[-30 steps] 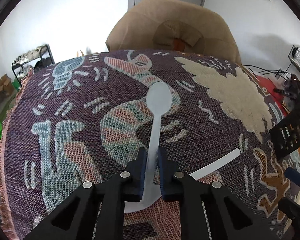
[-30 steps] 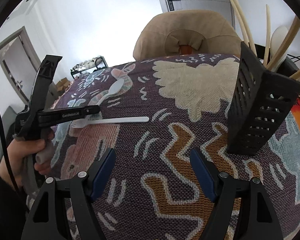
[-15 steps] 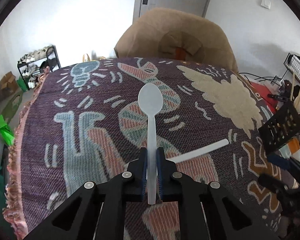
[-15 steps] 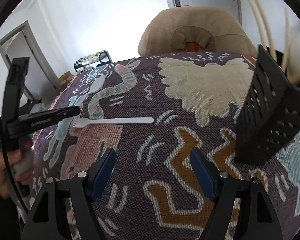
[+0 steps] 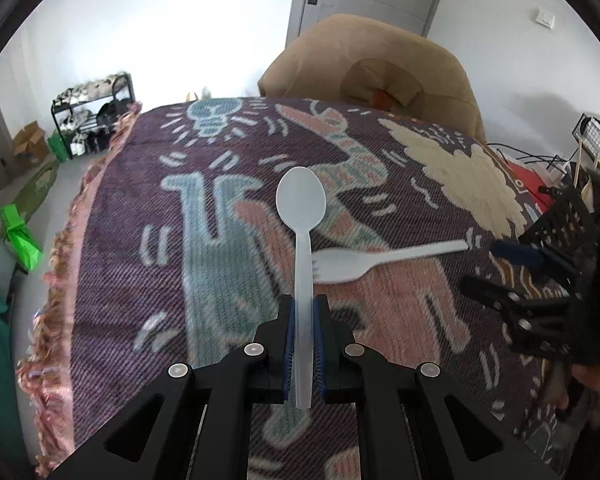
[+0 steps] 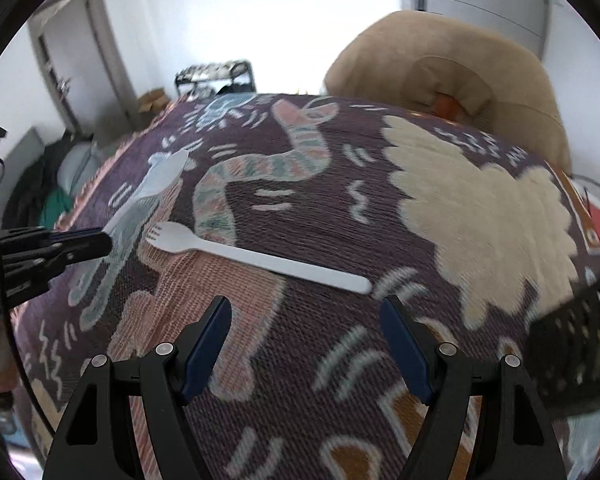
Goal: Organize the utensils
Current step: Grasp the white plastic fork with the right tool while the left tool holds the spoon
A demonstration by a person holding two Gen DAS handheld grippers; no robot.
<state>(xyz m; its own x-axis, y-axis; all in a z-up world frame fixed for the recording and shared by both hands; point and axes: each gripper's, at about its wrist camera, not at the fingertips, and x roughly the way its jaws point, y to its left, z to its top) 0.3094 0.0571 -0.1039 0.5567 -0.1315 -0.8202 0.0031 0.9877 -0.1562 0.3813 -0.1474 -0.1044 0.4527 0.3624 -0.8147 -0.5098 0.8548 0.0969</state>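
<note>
My left gripper (image 5: pixel 303 312) is shut on the handle of a white plastic spoon (image 5: pixel 302 216), held above the cloth with its bowl pointing away. From the right wrist view the same spoon (image 6: pixel 160 178) and left gripper (image 6: pixel 100 242) appear at the left. A white plastic fork (image 6: pixel 252 258) lies flat on the patterned tablecloth (image 6: pixel 380 208), tines to the left; in the left wrist view the fork (image 5: pixel 380 262) sits just right of the spoon. My right gripper (image 6: pixel 306 338) is open, just short of the fork's handle end. The black slotted utensil holder (image 5: pixel 560 220) stands at the table's right.
A tan cushioned chair (image 5: pixel 372 60) stands behind the table. The cloth's fringed edge (image 5: pixel 60 248) marks the table's left side. A shoe rack (image 5: pixel 92 116) and boxes are on the floor at far left. Cables and a light panel (image 5: pixel 596 144) lie at the right.
My left gripper closed on the spoon and lifted it off the cloth, drawing back to the left. My right gripper swung left from the holder toward the fork.
</note>
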